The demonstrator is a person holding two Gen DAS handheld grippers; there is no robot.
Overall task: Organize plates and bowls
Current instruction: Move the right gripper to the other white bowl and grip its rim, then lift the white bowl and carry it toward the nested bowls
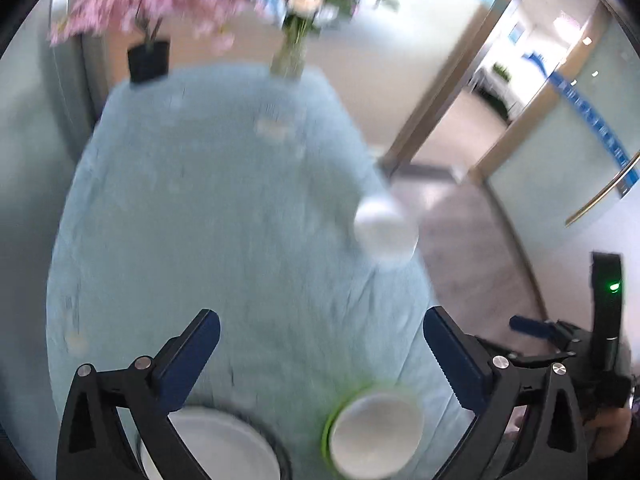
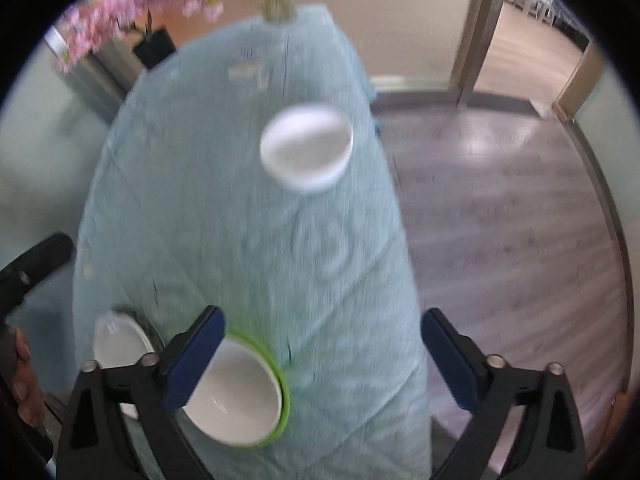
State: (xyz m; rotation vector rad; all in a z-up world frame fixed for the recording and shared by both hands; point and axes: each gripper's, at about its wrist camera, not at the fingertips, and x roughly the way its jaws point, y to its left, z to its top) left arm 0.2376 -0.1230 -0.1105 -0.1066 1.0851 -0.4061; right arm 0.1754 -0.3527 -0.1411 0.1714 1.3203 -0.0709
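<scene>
A: What do the tongs look like, starting from the left?

B: The left gripper point(image 1: 320, 352) has its jaws spread wide apart, and nothing sits between them. It touches nothing; only the pale blue tablecloth point(image 1: 208, 208) shows in the gap.

A: And the right one?

B: The right gripper point(image 2: 322, 350) is the same: jaws wide apart, with nothing held. From its own camera, its left pad overlaps the edge of a bowl below, but I cannot tell whether it touches.

A: Where are the dishes?

B: At the near end of the table, furthest left, lies a white plate point(image 1: 216, 448) on a dark-rimmed one. Just beside it, to the right, a white bowl point(image 2: 236, 396) sits inside a green bowl point(image 2: 280, 364). The white bowl looks empty.

A: Anything else?

B: A second white bowl point(image 2: 306, 148) stands well apart from those, further up the table near its right edge. It is blurred, though nothing shows inside it.

A: And at the far end?

B: A glass vase point(image 1: 289, 56) with flowers stands on the table's far edge, and a black pot point(image 1: 149, 60) of pink blossoms is left of it.
</scene>
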